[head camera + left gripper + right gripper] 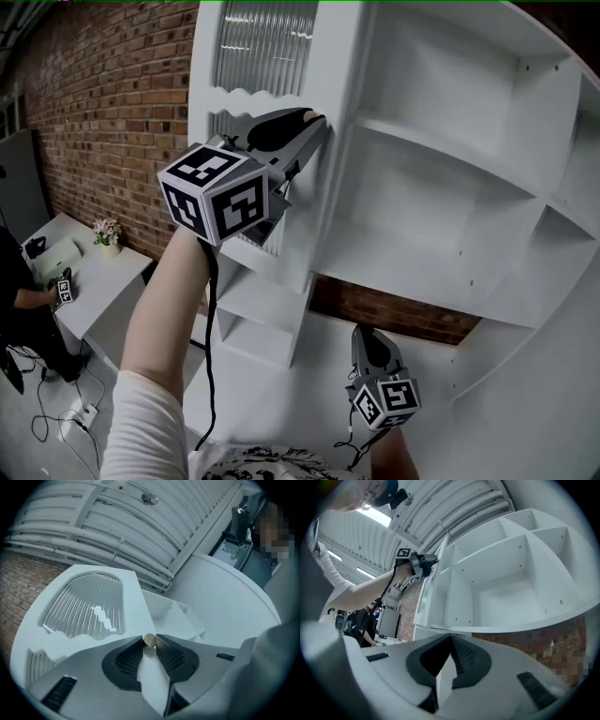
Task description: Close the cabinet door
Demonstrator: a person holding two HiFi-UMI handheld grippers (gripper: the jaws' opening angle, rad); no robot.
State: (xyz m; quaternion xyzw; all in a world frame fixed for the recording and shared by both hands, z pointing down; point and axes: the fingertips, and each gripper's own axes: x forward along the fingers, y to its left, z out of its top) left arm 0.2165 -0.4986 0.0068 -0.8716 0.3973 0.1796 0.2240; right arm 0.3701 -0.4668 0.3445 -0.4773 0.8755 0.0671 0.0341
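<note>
A white cabinet (450, 187) with bare shelves stands open ahead. Its door (323, 187), with a ribbed glass panel (253, 56), swings out to the left. My left gripper (314, 122) is raised at the door's free edge. In the left gripper view the small brass knob (149, 640) sits between the two fingertips, which press on it, and the glass panel (84, 604) lies beyond. My right gripper (364, 333) hangs low in front of the cabinet's base, tips together and holding nothing. The right gripper view shows the shelves (506, 588) and the door (436, 588).
A brick wall (103, 112) runs behind the door on the left. Below it is a white table (94, 281) with a small flower pot (109, 234), and a person (19, 281) is at its far end. Cables (56, 403) lie on the floor.
</note>
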